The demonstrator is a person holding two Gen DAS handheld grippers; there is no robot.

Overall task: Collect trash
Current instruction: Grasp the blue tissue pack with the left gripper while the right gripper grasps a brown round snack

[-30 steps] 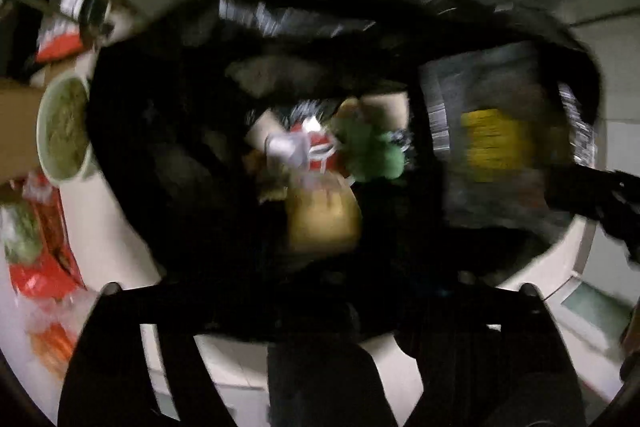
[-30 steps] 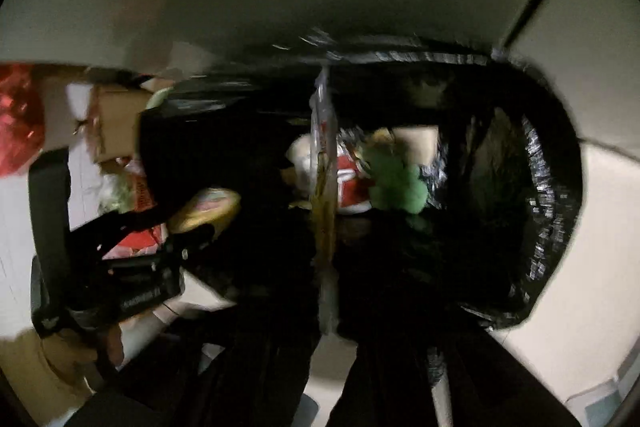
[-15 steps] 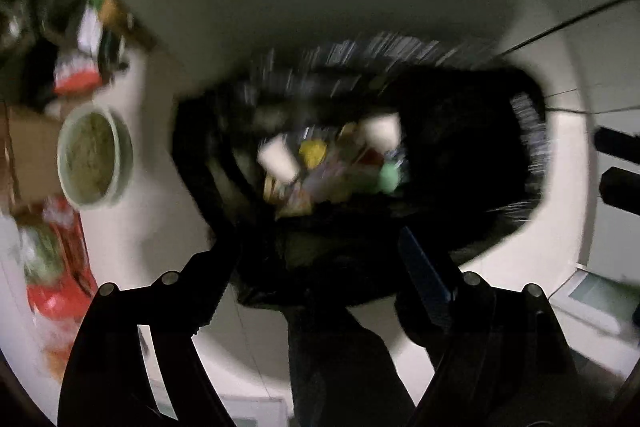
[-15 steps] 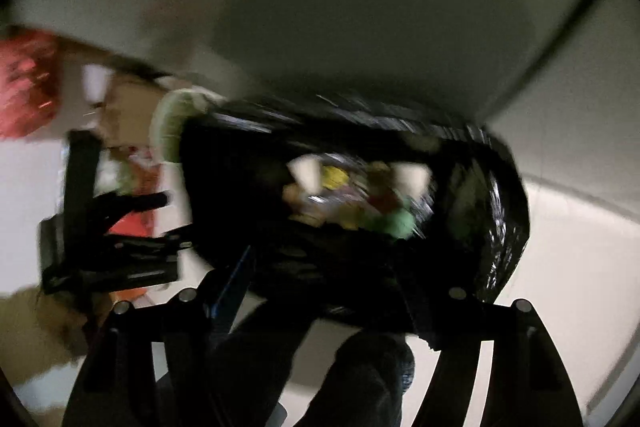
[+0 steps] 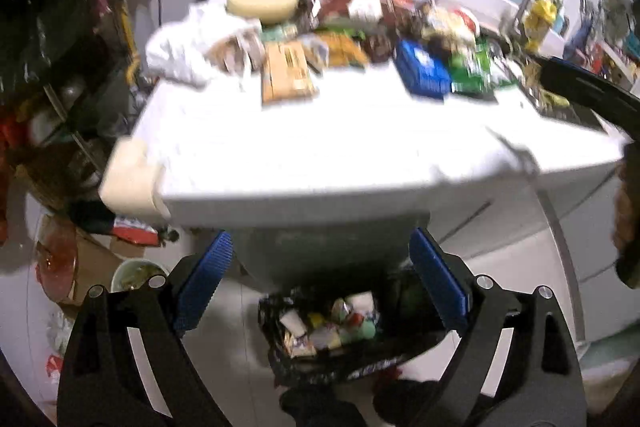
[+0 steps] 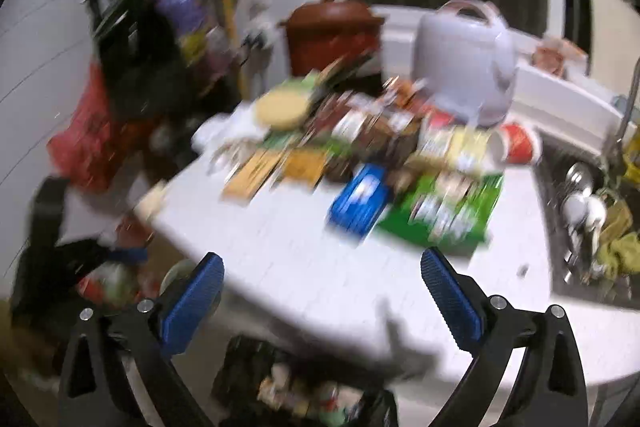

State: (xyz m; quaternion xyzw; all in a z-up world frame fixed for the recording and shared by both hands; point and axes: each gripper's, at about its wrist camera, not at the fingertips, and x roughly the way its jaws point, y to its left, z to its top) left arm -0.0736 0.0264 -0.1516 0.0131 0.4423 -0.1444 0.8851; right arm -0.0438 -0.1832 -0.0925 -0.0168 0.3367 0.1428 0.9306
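Both claws are hanging over the front edge of the white counter [image 5: 320,147], and both are empty. The left gripper [image 5: 320,279] is spreading its blue pads apart, with nothing between them. The right gripper [image 6: 322,297] is doing the same, and its pads are standing even wider.

Down on the floor, the black trash bag [image 5: 344,351] is sitting open under the counter edge. Cups and wrappers are lying inside it already. In the right wrist view the bag [image 6: 304,387] is showing low, between the two black arms of the claw.

The trash that is left is sitting up on the counter, ahead of both claws and toward the back. A blue packet [image 6: 360,199] is lying nearest the right gripper, almost straight ahead of it, with its long side pointing away toward the back. A green packet [image 6: 444,211] is touching it on its right (the picture is blurry, so I cannot read any labels). A tan box [image 5: 286,71] is lying ahead of the left gripper, a bit to the left, long side pointing away too.

I think the right hand is better placed for the blue packet, and the left for the tan box.
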